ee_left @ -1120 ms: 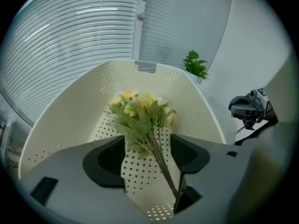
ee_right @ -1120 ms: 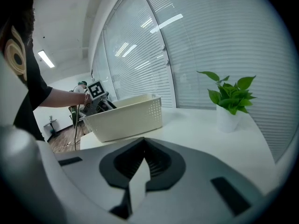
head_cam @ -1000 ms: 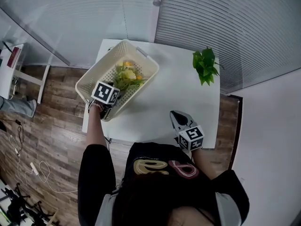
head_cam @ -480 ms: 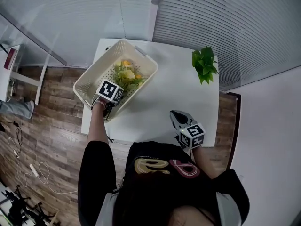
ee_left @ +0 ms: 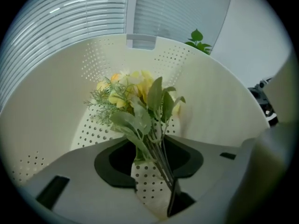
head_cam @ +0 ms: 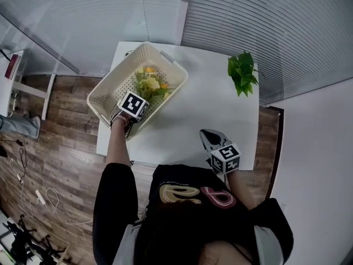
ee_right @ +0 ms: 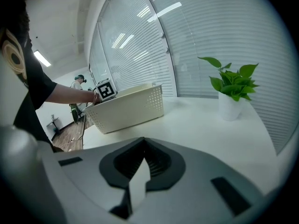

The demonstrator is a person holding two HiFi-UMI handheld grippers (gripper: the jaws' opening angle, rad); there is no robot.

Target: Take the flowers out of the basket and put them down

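A bunch of yellow flowers (head_cam: 149,85) with green leaves lies in the cream perforated basket (head_cam: 110,84) at the table's left rear. My left gripper (head_cam: 139,96) reaches down into the basket at the stem end. In the left gripper view the stems (ee_left: 161,160) run between the jaws of the left gripper (ee_left: 152,167) and lie against the right one. The jaws have just been closing, and a strip of basket floor (ee_left: 147,185) still shows beside the stems. My right gripper (head_cam: 208,136) rests shut and empty near the table's front edge; the right gripper (ee_right: 144,164) points toward the basket (ee_right: 128,106).
A small potted plant (head_cam: 241,73) stands at the table's far right corner, also in the right gripper view as the plant (ee_right: 231,90). The white table (head_cam: 193,115) stands on a wooden floor. A person stands in the far background (ee_right: 77,90).
My left gripper has sunk and moved a little further into the basket, toward the flowers' stems. The right gripper has stayed where it was.
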